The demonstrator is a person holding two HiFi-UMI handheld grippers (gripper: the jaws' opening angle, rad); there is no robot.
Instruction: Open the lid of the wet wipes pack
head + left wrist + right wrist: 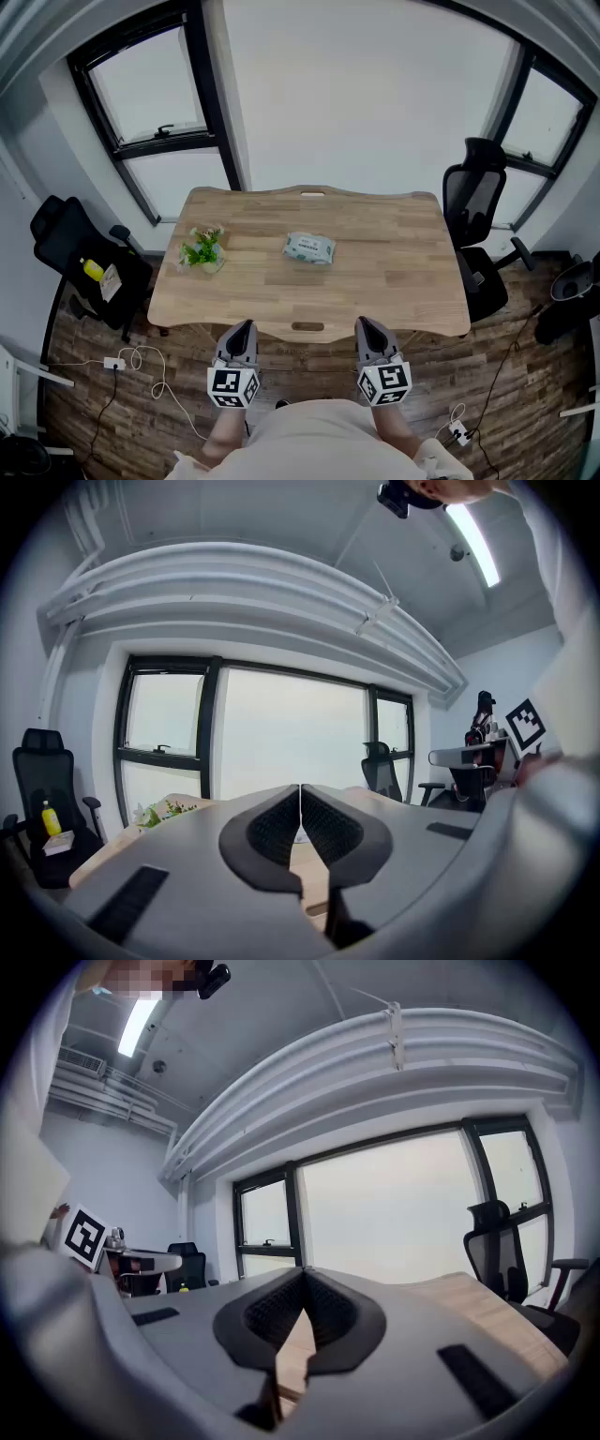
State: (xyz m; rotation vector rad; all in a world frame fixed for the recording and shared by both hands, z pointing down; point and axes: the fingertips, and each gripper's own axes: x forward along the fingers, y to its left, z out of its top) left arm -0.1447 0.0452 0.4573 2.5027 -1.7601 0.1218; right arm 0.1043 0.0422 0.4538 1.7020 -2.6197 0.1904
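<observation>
The wet wipes pack (309, 248), pale green and white, lies flat near the middle of the wooden table (394, 281). Its lid looks closed. Both grippers hang just off the table's near edge, well short of the pack. My left gripper (246, 328) is shut with nothing in it; in the left gripper view (300, 799) its pads meet. My right gripper (362, 323) is likewise shut and empty, and the right gripper view (303, 1283) shows its jaws touching at the tips. The pack is hidden behind the jaws in both gripper views.
A small green plant (202, 248) stands on the table's left part. Black office chairs sit at the left (80, 267) and right (473, 220). Cables and a power strip (114, 363) lie on the wood floor. Large windows fill the far wall.
</observation>
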